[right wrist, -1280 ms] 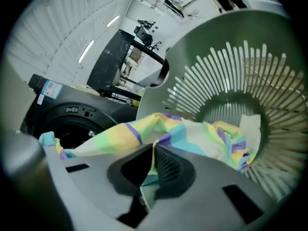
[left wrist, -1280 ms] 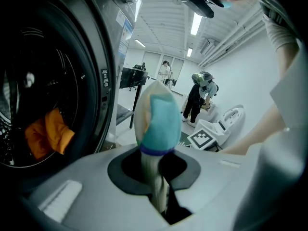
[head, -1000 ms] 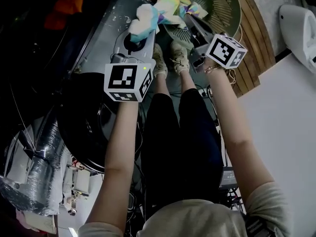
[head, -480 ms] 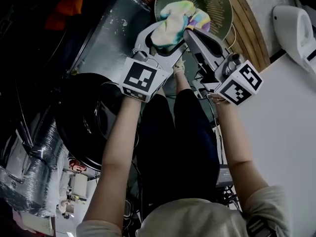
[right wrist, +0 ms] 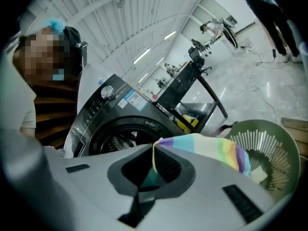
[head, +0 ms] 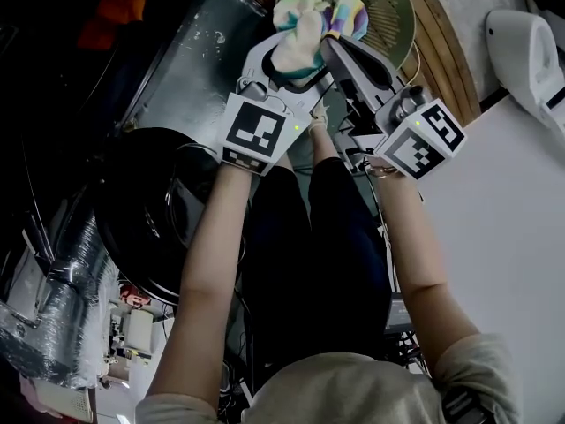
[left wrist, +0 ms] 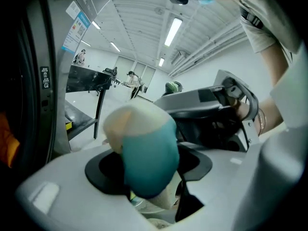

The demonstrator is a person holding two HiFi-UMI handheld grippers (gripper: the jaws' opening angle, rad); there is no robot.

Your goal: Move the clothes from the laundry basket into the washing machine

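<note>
A rainbow-striped, teal and cream cloth (head: 305, 20) hangs bunched above the green laundry basket (head: 397, 16). My right gripper (head: 333, 44) is shut on its striped edge (right wrist: 211, 148), pinched between the pads. My left gripper (head: 291, 60) has just been opening. Its jaws now stand wide around the teal and cream part (left wrist: 144, 153) without pressing on it. The two grippers point toward each other, almost touching. The washing machine (head: 190, 69) stands to the left with its dark round door (head: 150, 210) swung open. Its drum opening (right wrist: 120, 134) shows behind the cloth.
An orange item (head: 124, 7) shows in the dark at the upper left. A foil duct (head: 79, 272) lies at the lower left. A white appliance (head: 530, 42) stands at the upper right by a wooden strip (head: 450, 60). The person's legs and cables are below the grippers.
Both grippers have come together over the basket, and the cloth is now bunched between them. The left jaws have gone from shut on the cloth to wide apart. The right gripper rose.
</note>
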